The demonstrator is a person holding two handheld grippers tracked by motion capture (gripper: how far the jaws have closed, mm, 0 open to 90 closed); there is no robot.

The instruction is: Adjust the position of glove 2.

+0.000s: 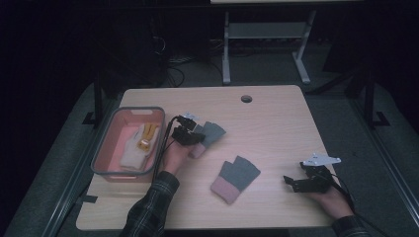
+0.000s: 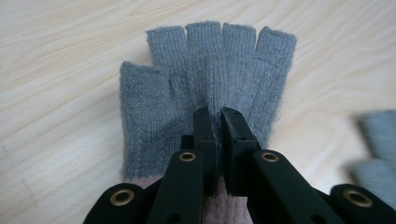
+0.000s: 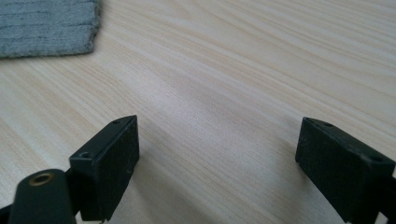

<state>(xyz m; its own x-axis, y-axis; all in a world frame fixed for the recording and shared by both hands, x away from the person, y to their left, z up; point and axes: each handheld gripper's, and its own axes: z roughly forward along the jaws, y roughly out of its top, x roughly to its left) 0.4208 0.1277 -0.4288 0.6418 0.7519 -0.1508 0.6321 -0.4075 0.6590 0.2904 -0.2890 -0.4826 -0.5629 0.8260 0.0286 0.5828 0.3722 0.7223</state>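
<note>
Wooden table point(image 1: 276, 123), dim room. Left gripper point(image 2: 217, 116): jaws pinching grey fingerless glove point(image 2: 205, 79) beside pink bin point(image 1: 106, 148), likely for binning. Second glove point(image 1: 236, 178) mid-table. Right gripper point(image 3: 217, 144): jaws spread, idle.

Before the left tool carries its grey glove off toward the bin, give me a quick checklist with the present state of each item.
1. Left tool shut on the glove: ok, the jaws pinch a fold of knit between them.
2. Grip placed well: ok, it sits mid-palm, just above the pink cuff.
3. Glove clear of the table: cannot tell, most of it looks to lie flat.
4. Bin has room: ok, a light glove lies inside with floor bare beside it.
5. Second glove out of the path: ok, it lies apart at mid-table.
6. Right tool out of the way: ok, open over bare wood at the right edge.
</note>
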